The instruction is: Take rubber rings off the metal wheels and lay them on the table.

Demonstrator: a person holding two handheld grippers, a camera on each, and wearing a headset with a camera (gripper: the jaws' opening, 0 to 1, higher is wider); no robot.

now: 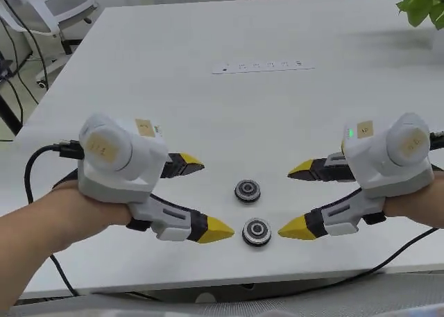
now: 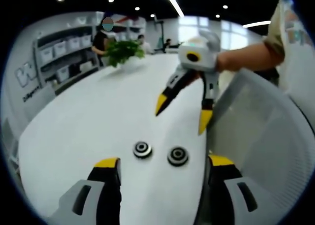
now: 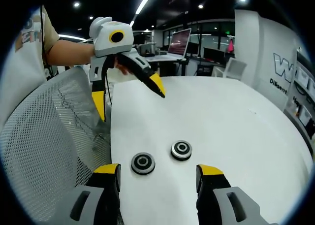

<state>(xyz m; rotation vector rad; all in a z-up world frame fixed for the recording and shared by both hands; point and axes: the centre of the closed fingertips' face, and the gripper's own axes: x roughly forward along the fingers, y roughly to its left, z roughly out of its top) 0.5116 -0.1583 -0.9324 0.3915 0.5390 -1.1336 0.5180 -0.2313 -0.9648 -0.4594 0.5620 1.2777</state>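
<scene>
Near the table (image 1: 208, 109) edge, the nearer wheel (image 1: 257, 232) and farther wheel (image 1: 248, 190), rubber rings (image 1: 245, 232) seemingly still on, lie between the left gripper (image 1: 211, 198) and right gripper (image 1: 290, 200), both wide; an unpinned wheel could skid off.

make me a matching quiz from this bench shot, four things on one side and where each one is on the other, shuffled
Things:
1 left tongs
2 nearer wheel
3 plant
4 socket strip

Places or states:
a top right corner of the head view
b open, at the left in the head view
c set in the middle of the table
d lying nearest the table's front edge

Pairs: 1-b; 2-d; 3-a; 4-c
</scene>
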